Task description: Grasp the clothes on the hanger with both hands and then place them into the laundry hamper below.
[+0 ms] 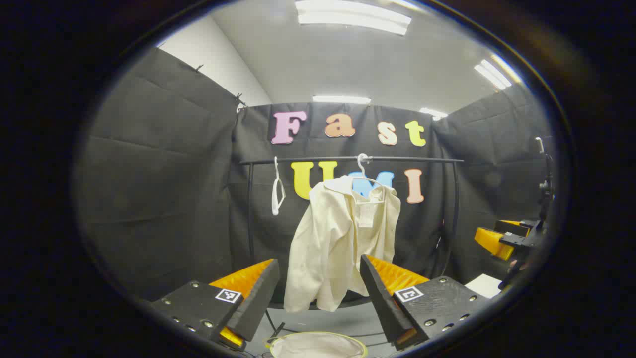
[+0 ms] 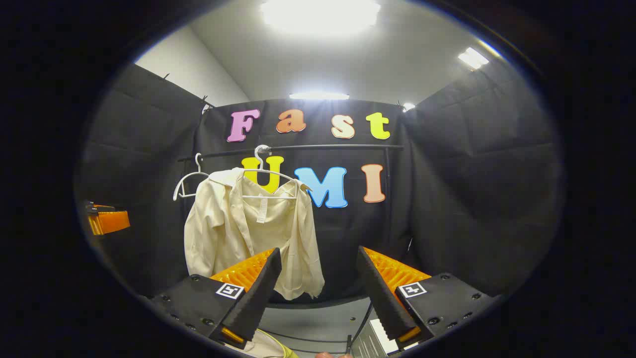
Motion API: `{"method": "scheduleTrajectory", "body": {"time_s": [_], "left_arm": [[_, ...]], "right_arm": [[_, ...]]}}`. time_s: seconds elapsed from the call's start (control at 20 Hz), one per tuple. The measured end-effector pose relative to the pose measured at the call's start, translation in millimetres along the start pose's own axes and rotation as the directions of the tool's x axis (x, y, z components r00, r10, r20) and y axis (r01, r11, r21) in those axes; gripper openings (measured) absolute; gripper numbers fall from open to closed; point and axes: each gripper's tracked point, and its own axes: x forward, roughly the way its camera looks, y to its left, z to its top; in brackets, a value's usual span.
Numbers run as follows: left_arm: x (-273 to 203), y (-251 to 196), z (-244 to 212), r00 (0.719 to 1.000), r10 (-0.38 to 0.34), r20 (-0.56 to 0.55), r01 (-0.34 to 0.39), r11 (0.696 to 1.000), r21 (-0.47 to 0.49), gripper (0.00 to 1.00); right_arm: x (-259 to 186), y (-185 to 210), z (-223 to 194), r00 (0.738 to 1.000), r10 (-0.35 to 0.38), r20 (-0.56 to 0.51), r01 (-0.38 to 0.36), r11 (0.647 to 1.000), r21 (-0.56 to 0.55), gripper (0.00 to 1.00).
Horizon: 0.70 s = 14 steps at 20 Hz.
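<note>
We see a cream shirt hanging crumpled and lopsided on a white hanger from the dark rail, one shoulder slipped low. Beside it hangs a second, bare hanger. Our left gripper is spread wide, holding nothing, and the shirt hangs ahead between its fingers, well apart from them. Our right gripper is likewise wide and empty, with the shirt ahead toward its left finger. The laundry hamper sits below the shirt.
</note>
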Motion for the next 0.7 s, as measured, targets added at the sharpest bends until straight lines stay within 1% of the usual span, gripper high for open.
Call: {"method": "scheduleTrajectory", "body": {"time_s": [0.05, 0.15, 0.2, 0.25, 0.3, 0.35, 0.4, 0.45, 0.5, 0.7], "left_arm": [[2, -1, -1, 1.000, 0.001, -0.004, -0.001, 1.000, 0.001, 0.96], [5, 0, -1, 1.000, 0.006, -0.007, -0.006, 1.000, 0.002, 0.96], [5, 0, -2, 1.000, 0.010, -0.008, -0.010, 1.000, 0.002, 0.96], [8, -1, -2, 1.000, 0.011, -0.009, -0.011, 1.000, -0.002, 0.96], [10, -2, -2, 1.000, 0.009, -0.013, -0.009, 1.000, -0.006, 0.96], [14, -4, -2, 1.000, 0.009, -0.016, -0.009, 1.000, -0.008, 0.96], [16, -5, -2, 1.000, 0.007, -0.022, -0.008, 1.000, -0.011, 0.96], [19, -7, -1, 1.000, 0.005, -0.026, -0.006, 1.000, -0.012, 0.96], [22, -8, -1, 1.000, 0.004, -0.028, -0.004, 1.000, -0.011, 0.96], [37, -13, 2, 0.999, 0.006, -0.033, -0.006, 1.000, 0.010, 0.96]], "right_arm": [[2, 0, -2, 1.000, 0.001, -0.006, -0.001, 1.000, -0.001, 0.92], [6, 2, -3, 1.000, 0.005, -0.013, -0.005, 1.000, -0.003, 0.92], [8, 1, -3, 1.000, 0.005, -0.014, -0.006, 1.000, -0.006, 0.97], [10, 2, -3, 1.000, 0.006, -0.017, -0.006, 1.000, -0.009, 0.92], [13, 2, -3, 1.000, 0.006, -0.019, -0.006, 1.000, -0.010, 0.97], [16, 1, -3, 1.000, 0.005, -0.025, -0.005, 1.000, -0.008, 0.92], [19, 2, -4, 0.999, 0.005, -0.034, -0.005, 1.000, -0.001, 0.97], [22, 2, -4, 0.999, 0.004, -0.041, -0.003, 1.000, 0.007, 0.97], [25, 2, -3, 0.999, 0.002, -0.047, -0.001, 1.000, 0.013, 0.92], [42, 0, -5, 0.998, -0.002, -0.067, 0.004, 0.999, 0.040, 0.92]]}}
